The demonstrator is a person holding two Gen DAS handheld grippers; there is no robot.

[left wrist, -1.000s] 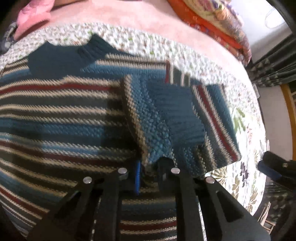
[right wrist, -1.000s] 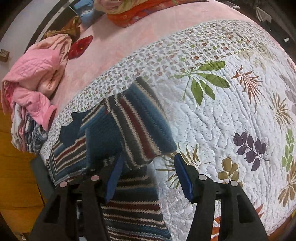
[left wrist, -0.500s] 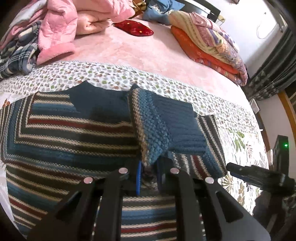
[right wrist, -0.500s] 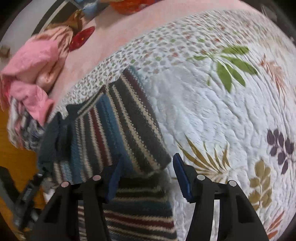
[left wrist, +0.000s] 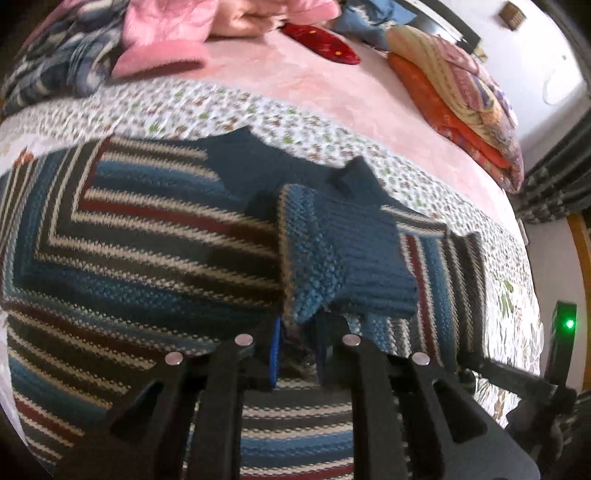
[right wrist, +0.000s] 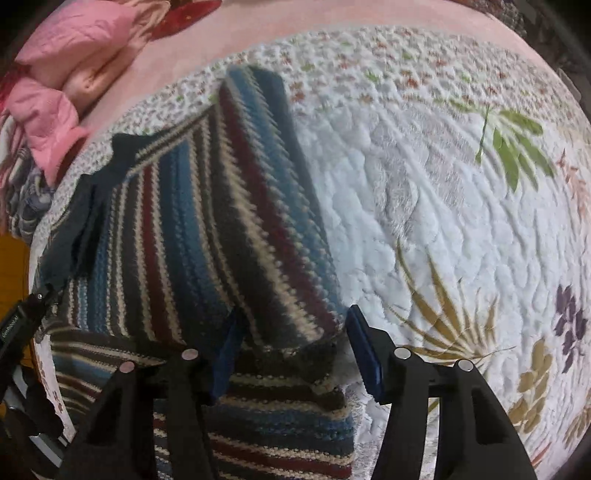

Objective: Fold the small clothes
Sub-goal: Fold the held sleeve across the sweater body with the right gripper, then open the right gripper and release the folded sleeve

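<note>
Sweater: striped knit, spread flat on the quilt; collar toward 12 o'clock in the left view.
Sleeve: folded inward across the body, its blue cuff end pointing to 6 o'clock, toward the left gripper.
Left gripper: jaws closed on the cuff end of the sleeve.
Right gripper: jaws open, straddling the folded side edge of the sweater; no cloth pinched.
Change: over the last second the left view has pulled back and up, so more of the bed at 12 o'clock shows; the sleeve lies further across the body.
Change, right: the gripper has closed in on the fold; the striped panel now fills 9 to 12 o'clock.
Meaning: the sleeve fold appears nearly laid; the release and the remaining body folds are judged not yet done.
Pile: pink clothes at 11 o'clock, well apart.
</note>
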